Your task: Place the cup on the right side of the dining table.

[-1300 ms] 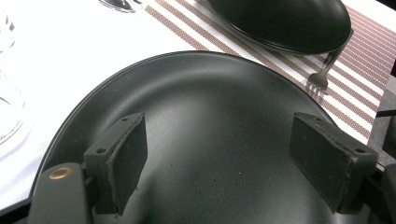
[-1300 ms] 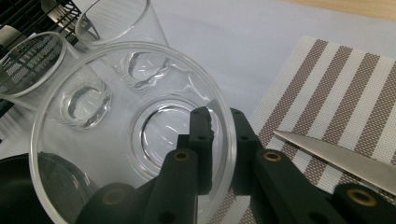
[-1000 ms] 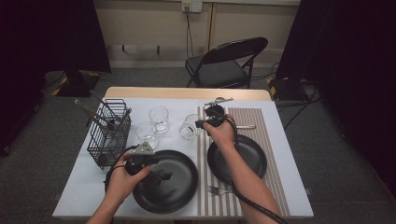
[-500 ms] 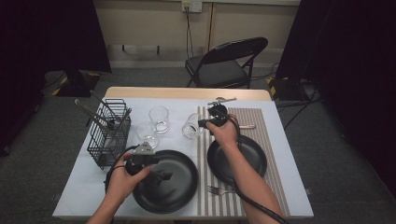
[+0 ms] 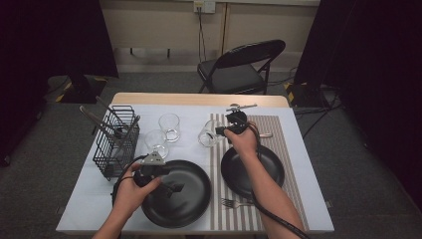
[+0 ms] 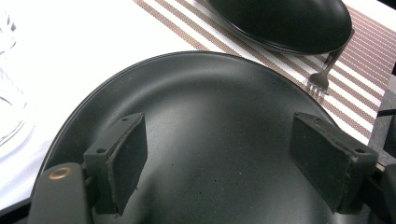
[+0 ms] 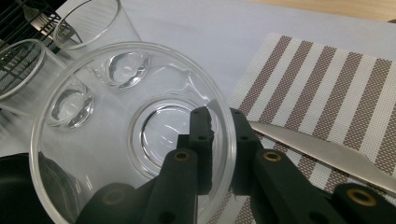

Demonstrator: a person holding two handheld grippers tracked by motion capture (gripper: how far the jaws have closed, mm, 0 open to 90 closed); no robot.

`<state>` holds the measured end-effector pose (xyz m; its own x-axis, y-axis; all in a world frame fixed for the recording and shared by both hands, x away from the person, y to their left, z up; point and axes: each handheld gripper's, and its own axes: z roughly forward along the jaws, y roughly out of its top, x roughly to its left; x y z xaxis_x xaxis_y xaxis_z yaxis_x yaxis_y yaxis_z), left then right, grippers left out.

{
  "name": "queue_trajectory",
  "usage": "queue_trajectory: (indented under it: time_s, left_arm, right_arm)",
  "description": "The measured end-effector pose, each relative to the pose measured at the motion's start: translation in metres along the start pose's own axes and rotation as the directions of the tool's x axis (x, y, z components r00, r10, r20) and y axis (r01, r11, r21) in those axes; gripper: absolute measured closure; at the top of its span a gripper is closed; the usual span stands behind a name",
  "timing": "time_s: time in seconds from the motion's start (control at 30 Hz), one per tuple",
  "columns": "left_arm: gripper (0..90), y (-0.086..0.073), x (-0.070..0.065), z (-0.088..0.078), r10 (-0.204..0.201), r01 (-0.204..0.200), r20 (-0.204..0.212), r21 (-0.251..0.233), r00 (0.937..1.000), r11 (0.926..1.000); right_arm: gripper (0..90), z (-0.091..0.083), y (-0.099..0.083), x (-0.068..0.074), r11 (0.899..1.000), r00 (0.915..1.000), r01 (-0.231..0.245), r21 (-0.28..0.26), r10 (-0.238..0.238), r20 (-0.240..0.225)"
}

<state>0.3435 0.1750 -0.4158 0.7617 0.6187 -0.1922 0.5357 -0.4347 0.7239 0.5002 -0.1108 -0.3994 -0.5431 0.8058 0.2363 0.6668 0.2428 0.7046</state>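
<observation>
My right claw [image 7: 219,154] pinches the glass [image 7: 116,140] by its rim, one jaw inside, apparently tipping it to carry; my left claw [image 6: 233,154] hangs spread over the big black plate [image 6: 210,102], ready to steady it.

The left gripper [image 6: 219,158] has 2 black jaws ending in flat rectangular pads [image 6: 125,161] of dark foam-like material, each backed by a plate with small screw holes; a brass-coloured rivet sits at the base of one arm. The right gripper [image 7: 219,135] has 2 narrow black jaws, jointed with brass-ringed pins. A grey 3-cornered plate tops the left one; black cables trail from both. Forearms are bare, no sleeves.
</observation>
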Motion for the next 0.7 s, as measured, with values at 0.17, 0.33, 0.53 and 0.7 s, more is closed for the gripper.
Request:
queue_trajectory:
  time_s: [0.17, 0.33, 0.53, 0.7]
  left_arm:
    - [19.5, 0.000, 0.000, 0.000, 0.001, -0.001, 0.004, 0.003, 1.0000, 1.0000]
    - [19.4, 0.000, 0.000, 0.000, 0.000, 0.000, 0.001, 0.000, 1.0000, 1.0000]
    - [19.5, 0.000, 0.000, 0.000, 0.001, -0.001, 0.006, 0.000, 1.0000, 1.0000]
    - [19.4, 0.000, 0.000, 0.000, 0.001, -0.001, 0.004, 0.000, 1.0000, 1.0000]
  right_arm:
    - [83.3, -0.001, -0.001, -0.002, 1.000, 1.0000, -0.005, -0.005, 0.005, 0.005]
    - [83.2, -0.003, -0.002, -0.005, 1.000, 0.9998, -0.016, -0.006, 0.017, 0.008]
    - [83.3, -0.003, -0.004, -0.009, 1.000, 0.9996, -0.023, -0.001, 0.023, 0.014]
    - [83.3, -0.003, -0.007, -0.012, 1.000, 0.9994, -0.027, 0.005, 0.027, 0.021]
